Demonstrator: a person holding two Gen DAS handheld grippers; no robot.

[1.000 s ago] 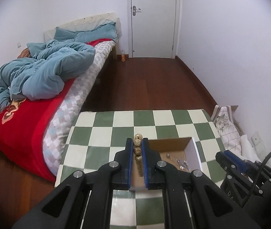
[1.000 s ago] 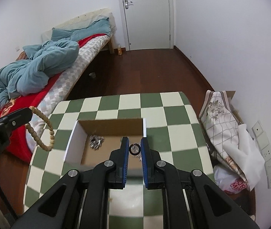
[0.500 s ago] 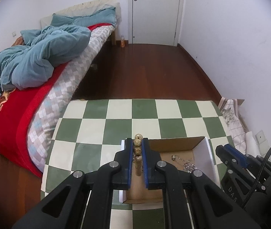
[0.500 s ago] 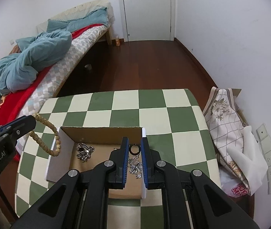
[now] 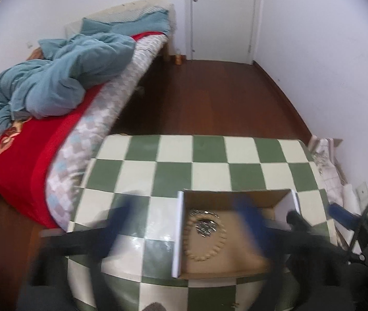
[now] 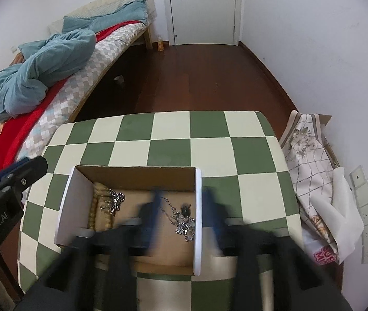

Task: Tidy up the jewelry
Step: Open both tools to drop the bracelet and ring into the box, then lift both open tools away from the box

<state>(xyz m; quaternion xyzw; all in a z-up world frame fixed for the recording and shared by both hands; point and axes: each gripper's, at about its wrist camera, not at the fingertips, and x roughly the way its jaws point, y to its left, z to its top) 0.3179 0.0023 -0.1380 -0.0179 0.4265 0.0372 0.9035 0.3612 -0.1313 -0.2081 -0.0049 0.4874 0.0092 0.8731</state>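
Both tongs dropped what they held since the earlier pictures. Left tongs (image 5: 184,223) were opening, empty, with the beads (image 5: 204,235) lying in the box (image 5: 176,235) right below them. Right tongs (image 6: 181,207) were opening too, with the ring (image 6: 186,210) loose between them on a chain (image 6: 184,223). I counted one bead loop, one ring and two chain piles (image 6: 113,202). No jewelry showed on the bench (image 6: 171,134), so tidying looked almost done.

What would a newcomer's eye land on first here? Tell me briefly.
The green-and-white checkered table fills the foreground, with an open cardboard box on it. Inside lie a wooden bead bracelet and silver chains, between both blurred, opening grippers. At left, a rumpled blue quilt covers a red bed.
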